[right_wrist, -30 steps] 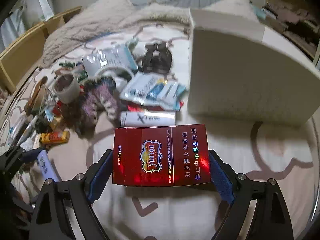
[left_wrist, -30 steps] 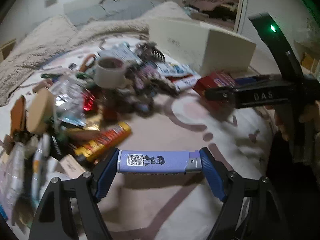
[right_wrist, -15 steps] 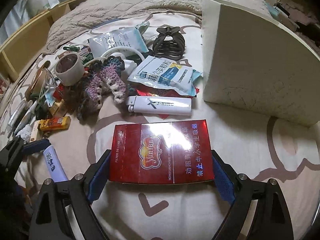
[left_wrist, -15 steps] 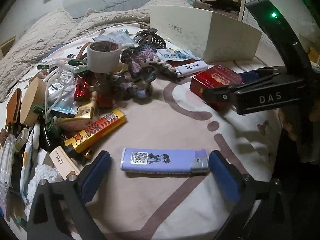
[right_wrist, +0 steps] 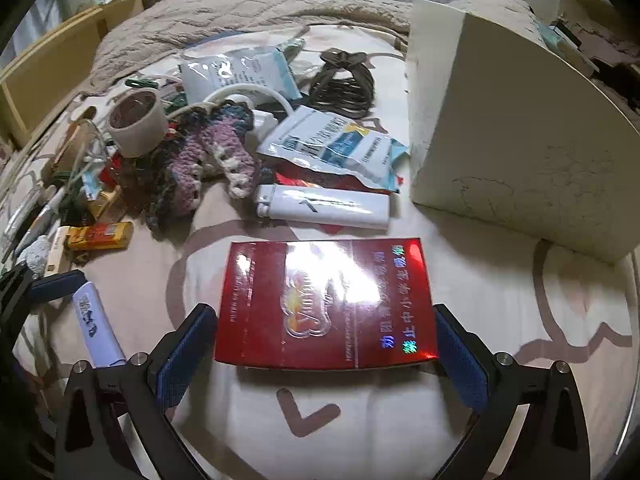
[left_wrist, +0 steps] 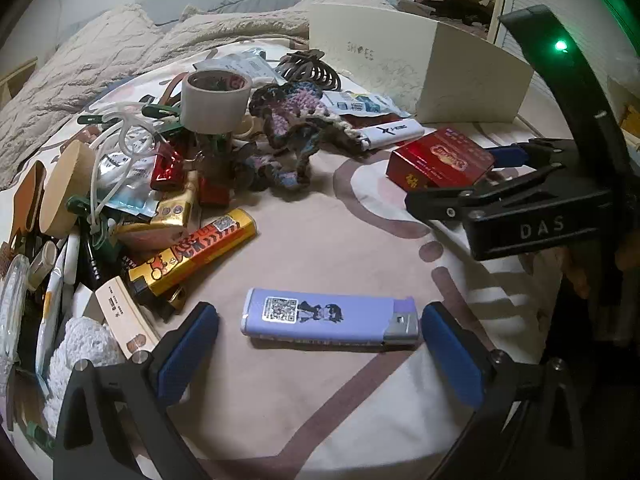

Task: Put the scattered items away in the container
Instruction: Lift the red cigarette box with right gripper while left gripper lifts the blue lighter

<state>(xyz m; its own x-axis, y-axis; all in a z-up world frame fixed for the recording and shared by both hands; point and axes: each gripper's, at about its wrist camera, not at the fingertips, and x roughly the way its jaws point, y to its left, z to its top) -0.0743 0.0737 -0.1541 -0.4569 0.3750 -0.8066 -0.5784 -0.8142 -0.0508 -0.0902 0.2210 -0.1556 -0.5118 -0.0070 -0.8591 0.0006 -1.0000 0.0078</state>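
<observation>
Bed [left_wrist: 320, 240], jaws opening beside lighter [left_wrist: 330, 316], pack [right_wrist: 326, 304]

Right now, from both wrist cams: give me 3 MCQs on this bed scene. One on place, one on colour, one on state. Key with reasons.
1. What lies between the left gripper fingers?
A. purple lighter
B. white lighter
C. tape roll

2. What colour is the cigarette pack between the right gripper fingers?
A. yellow
B. red
C. blue

3. How does the purple lighter stand to the left gripper's pads?
A. clamped at both ends
B. lifted off the bedsheet
C. lying flat, a gap at each end

Key: 1 A, the purple lighter sits in line with the blue pads, whose jaws are opening. 2 B, the glossy pack is red in both views. 3 C, bare sheet shows between each pad and the lighter's ends.
</observation>
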